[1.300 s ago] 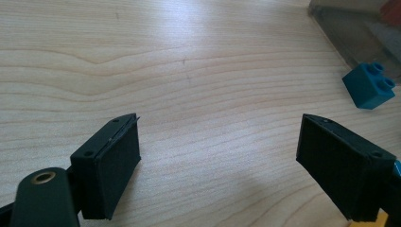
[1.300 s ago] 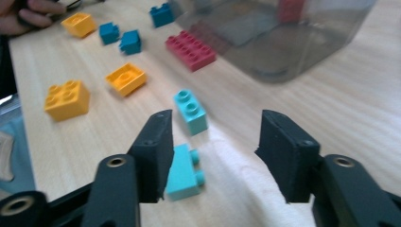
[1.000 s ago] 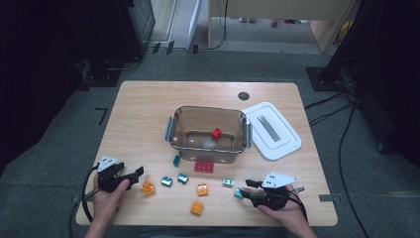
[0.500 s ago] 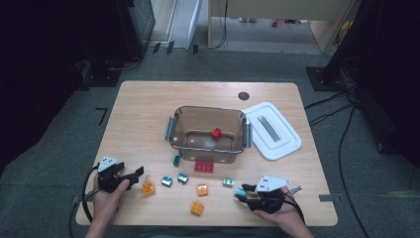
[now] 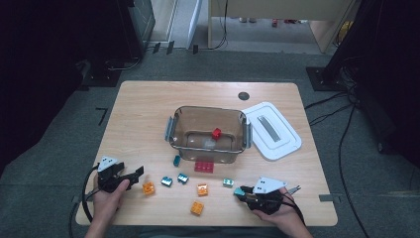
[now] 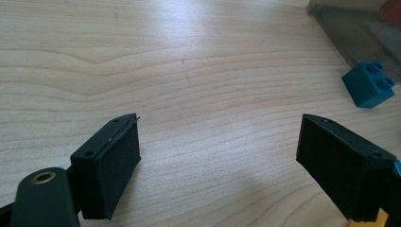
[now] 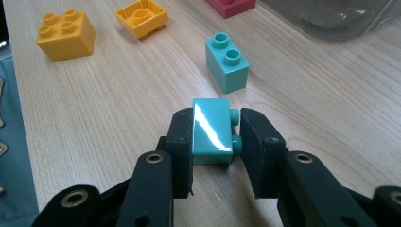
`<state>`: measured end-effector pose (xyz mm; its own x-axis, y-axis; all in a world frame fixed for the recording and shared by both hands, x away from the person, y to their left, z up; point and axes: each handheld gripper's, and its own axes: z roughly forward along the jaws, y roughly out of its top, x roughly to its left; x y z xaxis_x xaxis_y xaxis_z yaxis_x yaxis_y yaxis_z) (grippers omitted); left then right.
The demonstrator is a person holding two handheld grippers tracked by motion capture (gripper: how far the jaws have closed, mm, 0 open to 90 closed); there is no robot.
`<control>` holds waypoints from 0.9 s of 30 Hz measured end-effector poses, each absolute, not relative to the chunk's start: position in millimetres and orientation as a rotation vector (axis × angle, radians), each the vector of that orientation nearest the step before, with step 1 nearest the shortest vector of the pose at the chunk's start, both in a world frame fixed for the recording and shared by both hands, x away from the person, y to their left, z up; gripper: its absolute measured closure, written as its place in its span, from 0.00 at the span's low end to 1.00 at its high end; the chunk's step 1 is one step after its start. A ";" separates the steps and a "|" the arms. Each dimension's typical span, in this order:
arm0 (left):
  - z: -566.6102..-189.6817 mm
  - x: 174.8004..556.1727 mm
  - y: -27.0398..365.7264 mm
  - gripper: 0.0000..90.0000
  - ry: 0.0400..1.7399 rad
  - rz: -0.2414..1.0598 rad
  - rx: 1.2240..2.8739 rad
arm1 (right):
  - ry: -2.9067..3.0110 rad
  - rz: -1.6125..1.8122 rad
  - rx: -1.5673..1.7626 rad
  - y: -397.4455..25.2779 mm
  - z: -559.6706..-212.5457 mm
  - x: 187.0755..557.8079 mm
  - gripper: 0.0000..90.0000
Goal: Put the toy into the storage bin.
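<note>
1. Judging from the hold, risked a slip at the nearest point: gripped the teal brick (image 7: 208,135) lying on its side, with one pad flat on its base and the other bearing on just the two round studs. Could have twisted or popped out under any quick lift or swing.
2. Risked nudging the second teal brick (image 7: 227,61) just ahead of the jaws if pushed forward low instead of raised first.
3. Farther on, risked clipping the wall of the clear container (image 5: 207,153) or the red plate (image 5: 204,166) lying before it, if carried across too low; probably bound there to join the red brick (image 5: 216,133) inside, as a guess.
4. Held the right gripper (image 7: 216,124) clamped on that teal brick, jaws drawn in to the brick's width, at the near right edge of the worktop (image 5: 143,114). Could not tell whether lifted clear of the wood or resting on it.
5. Held the left gripper (image 6: 220,127) spread wide at the near left, grasping nothing, bare wood between the jaws. Pointed toward a blue brick (image 6: 369,84) well ahead, near the container's corner.
</note>
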<state>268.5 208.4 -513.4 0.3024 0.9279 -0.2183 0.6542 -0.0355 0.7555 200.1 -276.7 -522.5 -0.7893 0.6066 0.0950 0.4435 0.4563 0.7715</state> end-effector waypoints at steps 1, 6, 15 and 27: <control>-513.4 268.5 208.4 0.16 1.429 0.429 1.767 | 2.510 1.242 0.917 -276.7 -522.5 200.1 0.75; -513.4 268.5 208.6 0.16 1.429 0.428 1.766 | 2.521 1.277 0.919 -275.2 -521.7 200.0 0.75; -513.5 268.6 208.6 0.16 1.431 0.429 1.765 | 2.488 1.337 0.937 -278.0 -509.8 200.2 0.75; -513.5 268.8 208.4 0.16 1.432 0.429 1.767 | 2.397 1.425 0.968 -289.0 -476.6 205.5 0.75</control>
